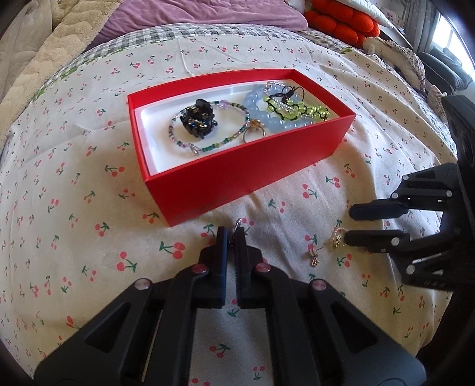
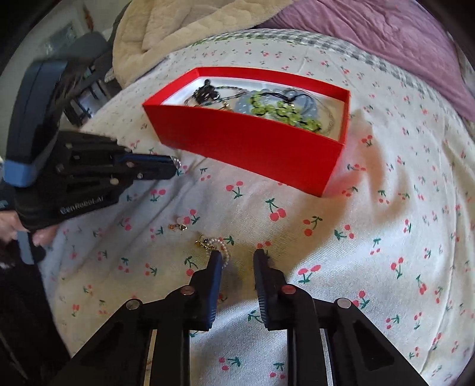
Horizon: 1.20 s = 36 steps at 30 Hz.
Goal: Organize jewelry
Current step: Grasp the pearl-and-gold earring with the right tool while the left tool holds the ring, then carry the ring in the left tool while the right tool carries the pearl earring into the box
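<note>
My left gripper [image 1: 231, 234] pinches 1 earring [image 1: 239, 222] for the far red box [image 1: 237, 178]; my right gripper [image 2: 237, 256], spread, straddles a pearl ring [image 2: 218, 245].

Cherry-print bedsheet [image 1: 89, 237], purple blanket [image 1: 193, 17]

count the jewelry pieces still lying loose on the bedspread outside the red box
2: a pearl-and-gold piece at the right gripper fingertips, and a small gold earring just left of it.

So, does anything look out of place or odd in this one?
Two small pieces lie loose on the cherry-print bedspread, outside the red box: a pearl ring touching the open right gripper, and a small gold earring beside it. Nothing looks damaged.
</note>
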Tool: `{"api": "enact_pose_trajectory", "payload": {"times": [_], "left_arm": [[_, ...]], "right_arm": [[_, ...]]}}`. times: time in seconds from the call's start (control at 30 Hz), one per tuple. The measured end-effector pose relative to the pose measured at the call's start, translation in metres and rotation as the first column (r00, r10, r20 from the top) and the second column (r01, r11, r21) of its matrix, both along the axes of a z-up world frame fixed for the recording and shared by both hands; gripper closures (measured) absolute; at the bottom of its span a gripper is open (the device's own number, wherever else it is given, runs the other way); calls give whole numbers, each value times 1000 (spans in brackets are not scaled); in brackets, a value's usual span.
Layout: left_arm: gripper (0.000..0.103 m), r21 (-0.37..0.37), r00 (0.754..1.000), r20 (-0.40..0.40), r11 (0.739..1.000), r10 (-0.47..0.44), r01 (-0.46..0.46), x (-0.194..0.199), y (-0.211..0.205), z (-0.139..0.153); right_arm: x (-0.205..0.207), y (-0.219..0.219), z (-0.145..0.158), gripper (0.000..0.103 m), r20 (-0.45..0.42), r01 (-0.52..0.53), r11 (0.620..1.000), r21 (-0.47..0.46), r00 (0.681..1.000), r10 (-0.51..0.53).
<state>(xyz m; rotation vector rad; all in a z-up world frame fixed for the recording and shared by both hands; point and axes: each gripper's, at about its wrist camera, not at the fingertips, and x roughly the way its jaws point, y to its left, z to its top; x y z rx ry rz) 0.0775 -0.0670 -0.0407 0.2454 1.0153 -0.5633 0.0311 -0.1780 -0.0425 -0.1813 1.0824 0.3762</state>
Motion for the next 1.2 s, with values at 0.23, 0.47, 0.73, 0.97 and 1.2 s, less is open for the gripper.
{"api": "enact_pose_trajectory", "payload": {"times": [0.23,0.47,0.73,0.97,1.2], "left_arm": [[98,1,1000,-4,1000,14,-14,-2,5,0],[98,0,1000,-5,1000,15,-15,-2,7,1],[98,-3,1000,-7,1000,19,-19,-3,11,1],[98,-4,1000,-11,1000,21,-21,-3,13,1],[98,-5,1000,-4,1000,26,-26,-5,15,4]], "right_arm": [[6,23,-6,79,10,-34,996,-80,999,35],[8,30,-3,75,-17,-52,997,-52,999,52],[2,33,-3,75,-44,-92,996,-9,995,91],[-3,45,-8,87,-70,-154,988,30,985,155],[-15,55,-1,100,-54,-173,984,45,983,175]]}}
